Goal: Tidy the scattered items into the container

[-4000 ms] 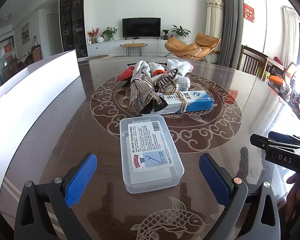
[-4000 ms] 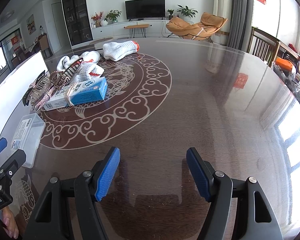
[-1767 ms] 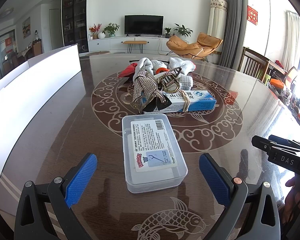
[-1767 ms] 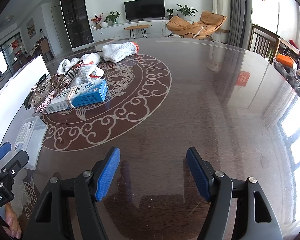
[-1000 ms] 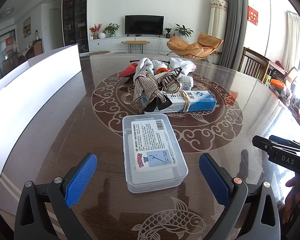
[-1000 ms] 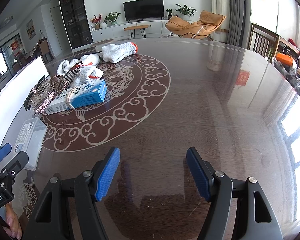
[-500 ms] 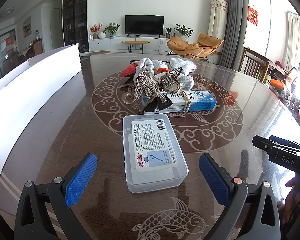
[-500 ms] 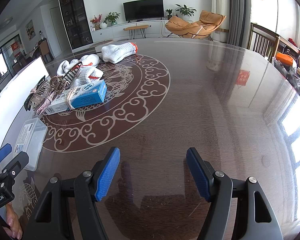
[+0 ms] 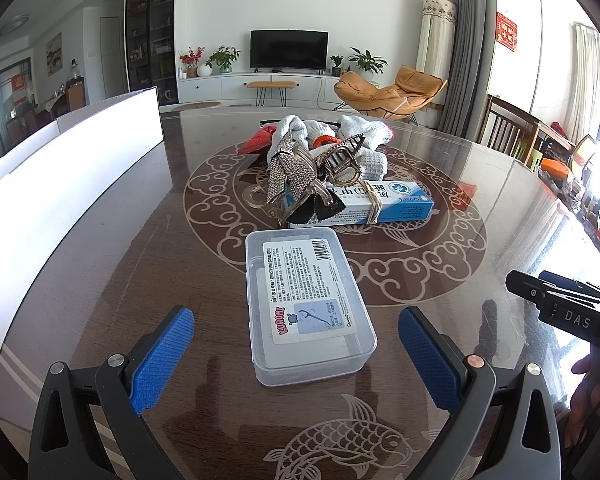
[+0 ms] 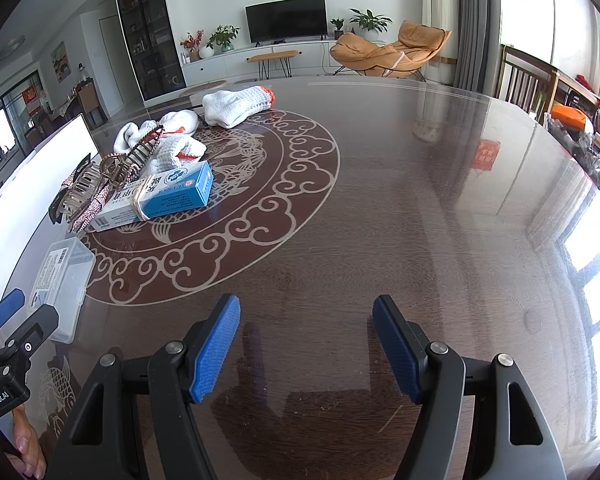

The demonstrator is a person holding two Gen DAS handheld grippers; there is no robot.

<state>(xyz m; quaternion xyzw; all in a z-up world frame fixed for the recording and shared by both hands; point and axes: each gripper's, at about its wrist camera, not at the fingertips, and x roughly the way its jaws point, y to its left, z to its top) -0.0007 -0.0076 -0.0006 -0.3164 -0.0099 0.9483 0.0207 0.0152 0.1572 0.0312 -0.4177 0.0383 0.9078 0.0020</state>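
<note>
A clear plastic box (image 9: 306, 304) with a printed label on its lid lies on the dark table, between the fingers of my open left gripper (image 9: 296, 360); it also shows in the right wrist view (image 10: 62, 280). Beyond it lie a blue and white carton (image 9: 374, 204) bound with a rubber band, several hair claw clips (image 9: 300, 176) and white gloves (image 9: 364, 136). The right wrist view shows the carton (image 10: 168, 196), the clips (image 10: 100, 184) and the gloves (image 10: 236, 106) at far left. My right gripper (image 10: 306, 350) is open and empty over bare table.
A white box wall (image 9: 60, 168) runs along the table's left side. The round table (image 10: 420, 220) has an inlaid cloud ring and fish motifs. The right gripper's body (image 9: 568, 312) shows at the right of the left wrist view. Chairs (image 9: 508, 128) stand beyond the far right edge.
Almost nothing has changed over the last second. Since four seconds ago the left gripper has shifted slightly, so the clear box sits a little further right between its fingers.
</note>
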